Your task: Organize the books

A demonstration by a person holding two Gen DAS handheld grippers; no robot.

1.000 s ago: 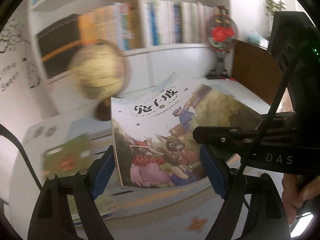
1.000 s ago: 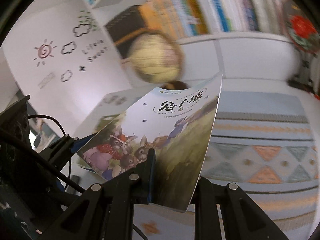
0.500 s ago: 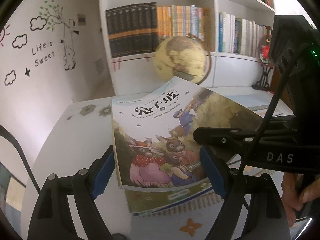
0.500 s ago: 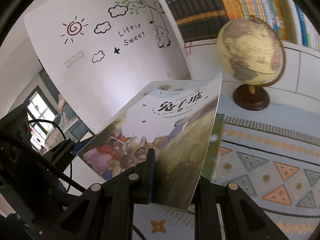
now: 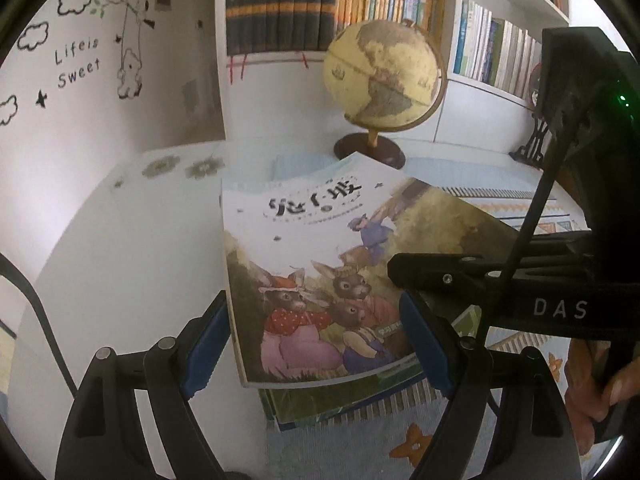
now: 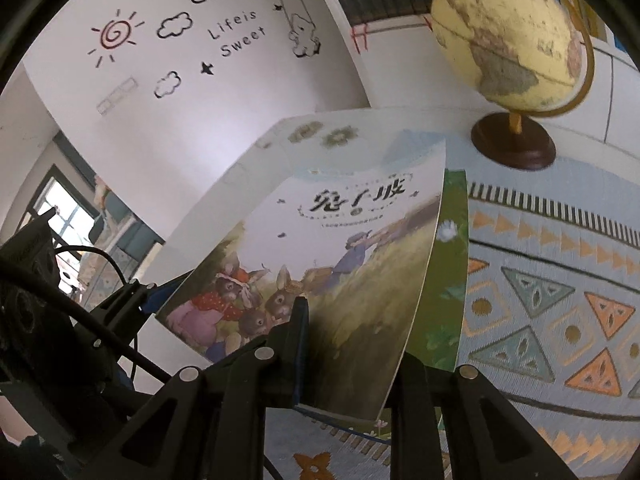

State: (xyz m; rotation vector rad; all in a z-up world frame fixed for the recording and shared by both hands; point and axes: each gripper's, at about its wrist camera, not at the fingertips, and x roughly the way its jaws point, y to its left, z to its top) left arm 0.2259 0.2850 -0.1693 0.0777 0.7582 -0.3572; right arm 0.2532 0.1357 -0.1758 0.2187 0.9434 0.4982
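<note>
- Both views have swung left since the earlier frames: my globe now stands sharp behind the book, which has come down just above the green book.
- My right gripper is clamped on the book's edge, holding it tilted.
- My left gripper is spread wide, blue pads on either side of the book; I cannot tell whether they touch it.
- Green book lies on the patterned mat.
</note>
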